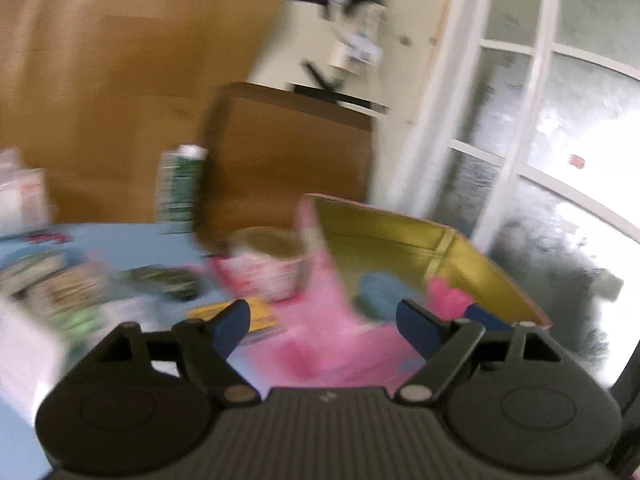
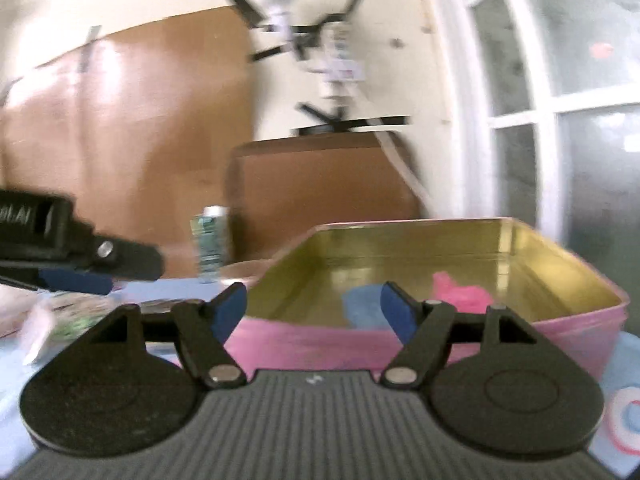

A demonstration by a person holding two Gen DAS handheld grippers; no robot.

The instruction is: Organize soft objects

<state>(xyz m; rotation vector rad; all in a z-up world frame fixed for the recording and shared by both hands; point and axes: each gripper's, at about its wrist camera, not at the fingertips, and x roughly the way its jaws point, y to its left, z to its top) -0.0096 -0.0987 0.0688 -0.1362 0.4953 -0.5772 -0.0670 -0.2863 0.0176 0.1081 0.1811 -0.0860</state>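
Both tools, the left tool (image 1: 323,318) and right tool (image 2: 313,307), are gaping empty. A blue soft cloth (image 2: 362,305) and pink fluffy cloth (image 2: 460,298) are lying inside the pink gold-lined tin (image 2: 400,240) at twelve o'clock. Another pink fabric (image 1: 320,320) is draping over its near wall, likely risking sliding onto the blue worktop (image 1: 132,244).

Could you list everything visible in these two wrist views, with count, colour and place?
tin box: one, pink outside, gold inside, on the blue table, open.
blue soft item: one, inside the tin.
pink soft item: one, inside the tin, beside the blue one.
bowl: one, pale, patterned, left of the tin.
carton: one, green and white, upright at the back.
cardboard sheet: one, brown, standing behind the bowl.
table: one, light blue; blurred clutter at left.
window: white frame, right.
left gripper: open, empty.
right gripper: open, empty.
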